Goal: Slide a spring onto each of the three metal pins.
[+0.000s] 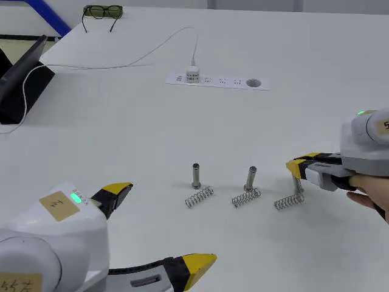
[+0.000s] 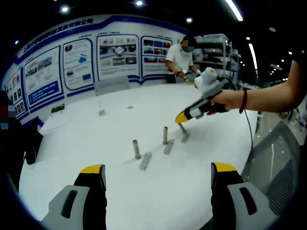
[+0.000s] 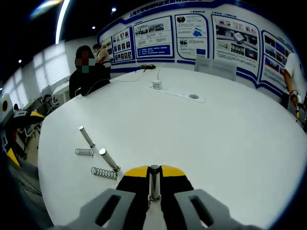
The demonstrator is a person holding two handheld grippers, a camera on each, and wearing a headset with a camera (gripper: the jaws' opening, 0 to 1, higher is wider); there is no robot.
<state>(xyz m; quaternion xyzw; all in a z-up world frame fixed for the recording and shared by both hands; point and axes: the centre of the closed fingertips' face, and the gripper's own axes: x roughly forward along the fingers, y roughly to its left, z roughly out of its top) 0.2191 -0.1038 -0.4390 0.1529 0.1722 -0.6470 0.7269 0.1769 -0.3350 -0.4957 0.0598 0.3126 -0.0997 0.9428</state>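
Three short metal pins stand in a row on the white table [image 1: 121, 134]: the left pin [image 1: 196, 175], the middle pin [image 1: 250, 178] and the right pin [image 1: 297, 184]. In front of each pin a spring lies flat: left spring [image 1: 199, 196], middle spring [image 1: 246, 197], right spring [image 1: 289, 201]. My right gripper [image 1: 295, 168] is shut on the right pin, which stands upright between its yellow tips [image 3: 154, 182]. Near the table's front edge my left gripper [image 1: 159, 228] is open and holds nothing, short of the left pin [image 2: 136, 148].
At the back lies a white power strip [image 1: 217, 81] with a plugged-in charger and a cable trailing left. Green glasses [image 1: 102, 11] rest at the far edge. A dark stand [image 1: 18, 79] is at the left. A mesh chair [image 2: 273, 163] stands beside the table.
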